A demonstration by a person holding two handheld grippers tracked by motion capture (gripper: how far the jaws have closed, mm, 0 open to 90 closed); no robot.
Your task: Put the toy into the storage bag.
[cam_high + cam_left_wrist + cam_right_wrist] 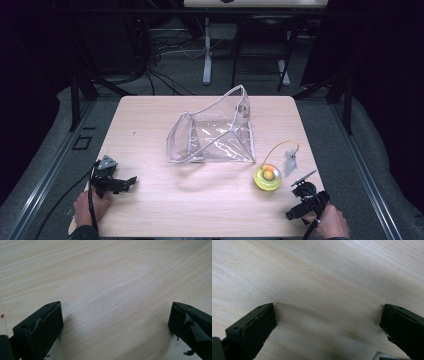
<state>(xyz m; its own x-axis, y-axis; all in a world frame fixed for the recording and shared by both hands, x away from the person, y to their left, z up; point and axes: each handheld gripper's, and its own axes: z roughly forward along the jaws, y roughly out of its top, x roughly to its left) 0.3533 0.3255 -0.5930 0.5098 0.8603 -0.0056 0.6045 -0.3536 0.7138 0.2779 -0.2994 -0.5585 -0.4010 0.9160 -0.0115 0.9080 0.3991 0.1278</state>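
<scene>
**Grippers parked at near corners, jaws wide**

Pale wooden table (150, 115). Mid-table, a clear plastic pouch (212, 132), mouth gaping. Just right of it, nearest the right gripper (305, 200), a yellow-green ball (267, 177) with cord and tag. Left gripper (117, 184) well apart. Both spread, pinching nothing, over bare wood.

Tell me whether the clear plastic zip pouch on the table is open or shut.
Open: the clear plastic zip pouch has its white-edged mouth gaping wide toward the left, one flap standing up; nothing shows inside it.
</scene>
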